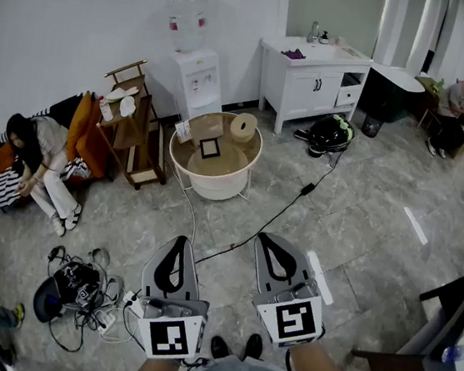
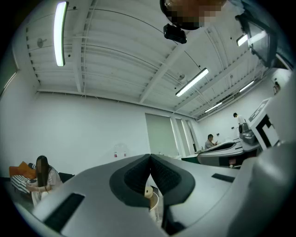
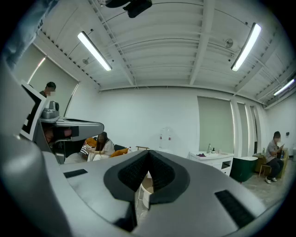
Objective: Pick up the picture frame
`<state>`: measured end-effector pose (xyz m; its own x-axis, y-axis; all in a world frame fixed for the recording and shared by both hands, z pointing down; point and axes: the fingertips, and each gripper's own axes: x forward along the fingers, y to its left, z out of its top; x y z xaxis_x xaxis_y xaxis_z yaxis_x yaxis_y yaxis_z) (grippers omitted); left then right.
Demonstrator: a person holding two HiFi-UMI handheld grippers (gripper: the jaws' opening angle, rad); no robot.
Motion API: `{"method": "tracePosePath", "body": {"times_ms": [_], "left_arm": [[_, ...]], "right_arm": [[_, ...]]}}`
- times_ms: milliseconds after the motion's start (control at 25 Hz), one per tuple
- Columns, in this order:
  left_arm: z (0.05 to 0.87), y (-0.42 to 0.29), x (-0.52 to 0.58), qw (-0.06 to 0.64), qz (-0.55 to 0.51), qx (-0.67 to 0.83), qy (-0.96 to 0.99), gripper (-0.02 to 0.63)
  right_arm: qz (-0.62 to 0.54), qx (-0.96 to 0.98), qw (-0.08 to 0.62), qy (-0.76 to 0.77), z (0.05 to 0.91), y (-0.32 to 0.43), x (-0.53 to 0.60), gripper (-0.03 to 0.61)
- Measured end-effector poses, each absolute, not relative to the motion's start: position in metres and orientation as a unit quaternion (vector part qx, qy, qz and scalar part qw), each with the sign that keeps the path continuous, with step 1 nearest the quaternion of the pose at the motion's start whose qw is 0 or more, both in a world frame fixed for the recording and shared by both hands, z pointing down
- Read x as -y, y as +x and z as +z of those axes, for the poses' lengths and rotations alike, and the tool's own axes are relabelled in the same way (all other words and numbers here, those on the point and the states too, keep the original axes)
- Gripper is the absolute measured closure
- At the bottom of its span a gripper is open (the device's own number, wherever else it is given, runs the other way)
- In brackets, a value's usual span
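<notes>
The picture frame, small, square and dark-edged, lies on the wooden top of a round white tub table in the middle of the room. A tape-like roll stands beside it. Both grippers hover over the floor well short of the table, pointing toward it. My left gripper has its jaws together with nothing between them. My right gripper is likewise shut and empty. In the left gripper view the shut left gripper sits above the tub table. In the right gripper view the right gripper does too.
A wooden rack, a water dispenser and a white cabinet line the far wall. A person sits at left, another at far right. Cables and gear lie by my left. A black cord crosses the floor.
</notes>
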<state>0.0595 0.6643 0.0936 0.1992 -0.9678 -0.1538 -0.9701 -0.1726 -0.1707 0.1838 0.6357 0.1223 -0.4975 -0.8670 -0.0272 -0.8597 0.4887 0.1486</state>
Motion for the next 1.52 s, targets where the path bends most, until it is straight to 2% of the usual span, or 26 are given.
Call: {"method": "tracePosePath", "body": {"times_ms": [320, 600, 760, 1200, 1520], "left_arm": [[0.101, 0.085, -0.655, 0.112, -0.007, -0.635, -0.764, 0.598], [0.115, 0.104, -0.651, 0.100, -0.015, -0.644, -0.759, 0.598], [0.135, 0.091, -0.639, 0.085, -0.029, -0.652, -0.753, 0.598], [0.170, 0.016, -0.525, 0.043, 0.004, -0.669, -0.742, 0.598], [0.133, -0.064, -0.412, 0.056, 0.041, -0.677, -0.732, 0.598]], "right_arm": [[-0.058, 0.861, 0.008, 0.506, 0.129, 0.216, -0.625, 0.566], [-0.026, 0.860, 0.036, 0.508, 0.157, 0.244, -0.613, 0.566], [-0.009, 0.861, 0.049, 0.506, 0.175, 0.240, -0.598, 0.566], [-0.010, 0.877, 0.088, 0.471, 0.208, 0.156, -0.488, 0.566], [-0.064, 0.881, 0.082, 0.462, 0.170, 0.069, -0.377, 0.566]]}}
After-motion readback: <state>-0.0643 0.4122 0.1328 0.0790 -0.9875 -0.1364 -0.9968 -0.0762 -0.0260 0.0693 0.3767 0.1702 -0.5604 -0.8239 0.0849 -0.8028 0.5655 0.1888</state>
